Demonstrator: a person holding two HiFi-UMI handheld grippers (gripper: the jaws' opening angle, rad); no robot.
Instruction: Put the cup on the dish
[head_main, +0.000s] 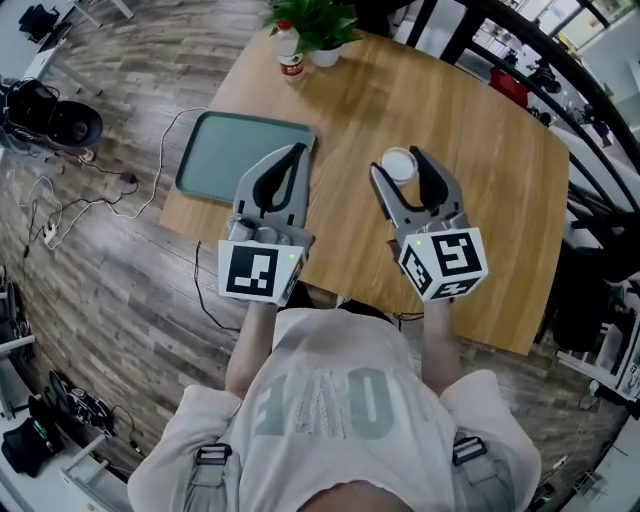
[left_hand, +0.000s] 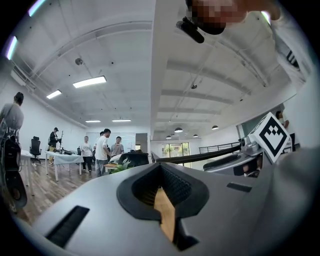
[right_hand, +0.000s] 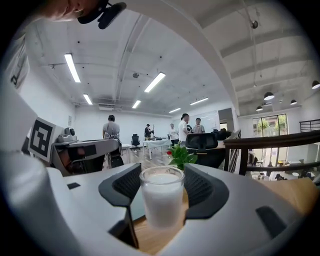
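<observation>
Right gripper (head_main: 400, 168) clamps a small frosted white glass cup (right_hand: 161, 200) between its pads. Left gripper (head_main: 296, 153) has its jaws pressed together, empty, with the grey-green rectangular tray (head_main: 235, 155) just beyond and left of their tips.

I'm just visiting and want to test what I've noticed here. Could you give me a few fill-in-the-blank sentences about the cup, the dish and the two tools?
1. The right tool has its jaws against the sides of a white ____.
2. The left tool has its jaws ____, with no object between them.
3. The green dish lies on the wooden table with ____ on it.
4. Beside the potted plant stands a small ____.

Missing words: cup; shut; nothing; bottle.
</observation>
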